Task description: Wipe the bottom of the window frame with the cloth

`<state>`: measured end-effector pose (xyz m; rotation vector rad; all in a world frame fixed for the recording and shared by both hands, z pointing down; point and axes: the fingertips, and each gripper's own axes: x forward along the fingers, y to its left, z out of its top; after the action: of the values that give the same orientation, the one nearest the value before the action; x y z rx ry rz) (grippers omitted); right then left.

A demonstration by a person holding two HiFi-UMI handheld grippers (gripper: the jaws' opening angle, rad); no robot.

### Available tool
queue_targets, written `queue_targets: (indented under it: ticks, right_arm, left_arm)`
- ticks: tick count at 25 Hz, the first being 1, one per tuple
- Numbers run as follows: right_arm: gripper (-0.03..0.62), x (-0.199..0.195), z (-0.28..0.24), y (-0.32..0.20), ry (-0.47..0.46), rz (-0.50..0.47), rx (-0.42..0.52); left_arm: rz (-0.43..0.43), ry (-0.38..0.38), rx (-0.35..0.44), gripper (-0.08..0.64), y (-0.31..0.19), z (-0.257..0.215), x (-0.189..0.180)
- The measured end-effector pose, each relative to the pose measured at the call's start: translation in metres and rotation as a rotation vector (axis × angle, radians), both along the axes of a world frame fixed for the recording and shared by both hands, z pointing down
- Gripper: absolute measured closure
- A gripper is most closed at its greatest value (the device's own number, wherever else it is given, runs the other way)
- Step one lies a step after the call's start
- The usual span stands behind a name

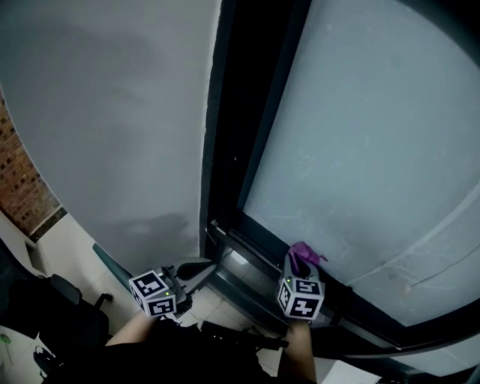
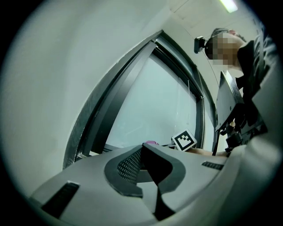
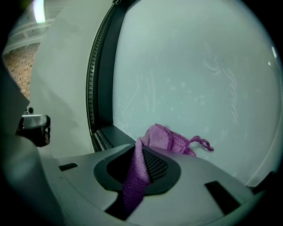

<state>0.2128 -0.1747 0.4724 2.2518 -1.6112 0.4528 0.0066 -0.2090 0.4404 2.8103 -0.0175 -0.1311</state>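
Purple knit cloth: soft, light and limp, pinched by one fold between the closed jaws of the right hand-held gripper, with its loose bunch spilling past the tips, close to the glass just above the bottom window frame. Likely to drag and bunch, so a deep bite suits it. Left hand-held gripper closed, empty

- Plain grey wall, left of the window.
- Patch of red brick wall at the far left edge.
- Black chair on pale floor, lower left.
- Long ceiling light, lit.
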Motion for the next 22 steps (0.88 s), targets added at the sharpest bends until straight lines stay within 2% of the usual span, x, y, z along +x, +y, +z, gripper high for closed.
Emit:
queue_targets:
  ticks: [22]
  right_arm:
    - [0.529, -0.035, 0.004, -0.046, 0.030, -0.151, -0.020]
  left_arm:
    - [-0.124, -0.007, -0.003, 0.560, -0.010, 0.005, -0.037]
